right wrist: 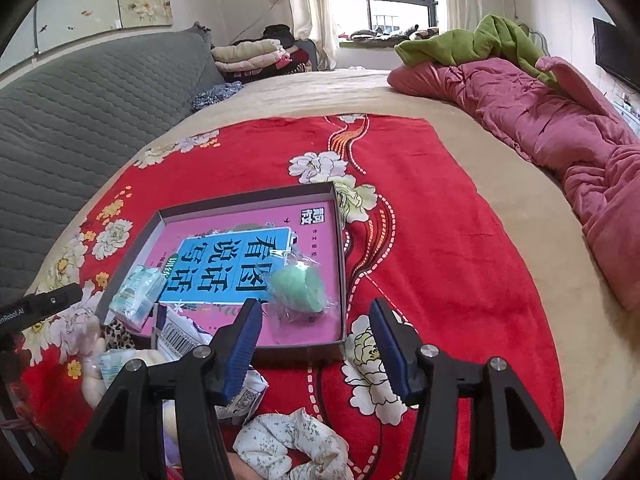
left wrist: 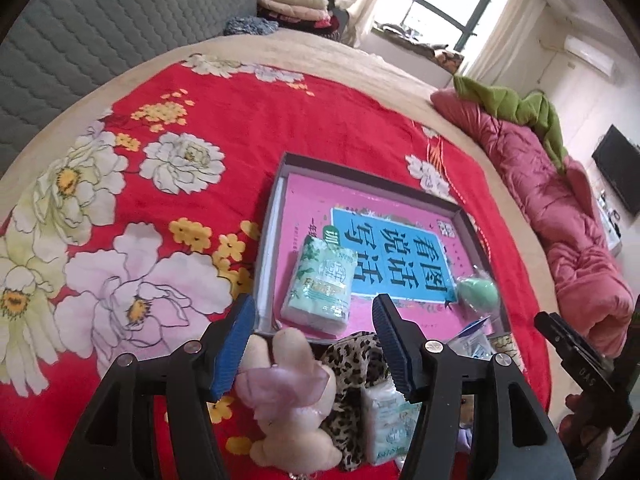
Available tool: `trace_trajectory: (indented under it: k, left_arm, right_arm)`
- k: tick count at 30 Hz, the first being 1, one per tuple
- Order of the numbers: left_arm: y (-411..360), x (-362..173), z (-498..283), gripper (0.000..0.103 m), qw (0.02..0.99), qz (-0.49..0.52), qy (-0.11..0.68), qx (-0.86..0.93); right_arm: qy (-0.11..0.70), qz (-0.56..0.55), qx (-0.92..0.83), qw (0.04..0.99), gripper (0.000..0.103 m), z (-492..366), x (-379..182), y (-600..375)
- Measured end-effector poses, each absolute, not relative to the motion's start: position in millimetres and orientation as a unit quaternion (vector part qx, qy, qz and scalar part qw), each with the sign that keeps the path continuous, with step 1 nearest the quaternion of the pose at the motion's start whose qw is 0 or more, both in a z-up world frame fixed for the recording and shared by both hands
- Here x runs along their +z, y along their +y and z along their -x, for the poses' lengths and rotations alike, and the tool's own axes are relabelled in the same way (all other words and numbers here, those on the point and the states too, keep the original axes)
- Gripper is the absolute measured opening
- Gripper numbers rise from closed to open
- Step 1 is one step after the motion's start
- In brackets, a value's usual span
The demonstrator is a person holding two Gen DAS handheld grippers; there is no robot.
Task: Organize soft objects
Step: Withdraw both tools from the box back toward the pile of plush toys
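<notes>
A shallow grey box [left wrist: 280, 168] [right wrist: 240, 206] with a pink book in its bottom lies on the red flowered blanket. In it are a mint tissue pack [left wrist: 322, 280] [right wrist: 138, 294] and a bagged green sponge [left wrist: 478, 290] [right wrist: 298, 290]. My left gripper [left wrist: 314, 344] is open above a cream plush bunny [left wrist: 292, 400], a leopard scrunchie [left wrist: 352, 364] and a white tissue pack [left wrist: 390, 424], all in front of the box. My right gripper [right wrist: 316, 344] is open and empty over the box's near edge. A white floral scrunchie [right wrist: 288, 446] lies below it.
A pink quilt [right wrist: 560, 132] with a green garment [right wrist: 472, 44] lies along the right. A grey padded headboard [right wrist: 80, 120] and folded clothes [right wrist: 252, 56] are at the back left. Small white packets [right wrist: 182, 338] lie in front of the box.
</notes>
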State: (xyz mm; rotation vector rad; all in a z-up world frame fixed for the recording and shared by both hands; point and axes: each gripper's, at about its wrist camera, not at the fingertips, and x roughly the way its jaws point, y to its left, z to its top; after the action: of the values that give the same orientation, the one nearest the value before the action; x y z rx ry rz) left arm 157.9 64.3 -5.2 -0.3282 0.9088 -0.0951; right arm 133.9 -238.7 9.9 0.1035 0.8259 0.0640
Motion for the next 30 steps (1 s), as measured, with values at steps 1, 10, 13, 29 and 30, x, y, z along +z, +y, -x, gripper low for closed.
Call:
trace_trajectory:
  k: [1, 10, 13, 29, 30]
  left_arm:
    - [67, -3, -156, 0.063, 0.885, 0.161, 0.434, -0.044]
    - [83, 20, -132, 0.064, 0.894, 0.166, 0.415, -0.022]
    - [83, 26, -125, 0.064, 0.896, 0.163, 0.412, -0.016]
    - [62, 52, -91, 0.066, 0.907, 0.131, 0.399, -0.021]
    - [61, 53, -89, 0.066, 0.908, 0.127, 0.399, -0.021]
  right_arm:
    - [0.399, -0.051, 0.031, 0.915, 0.057, -133, 11, -240]
    - [0.386, -0.061, 0.037, 0.92, 0.058, -121, 21, -246]
    - [0.38, -0.063, 0.041, 0.922, 0.058, -117, 26, -247]
    - [0.349, -0.054, 0.047, 0.935, 0.06, -89, 52, -258]
    - [0.349, -0.051, 0.048, 0.934, 0.06, -88, 52, -258]
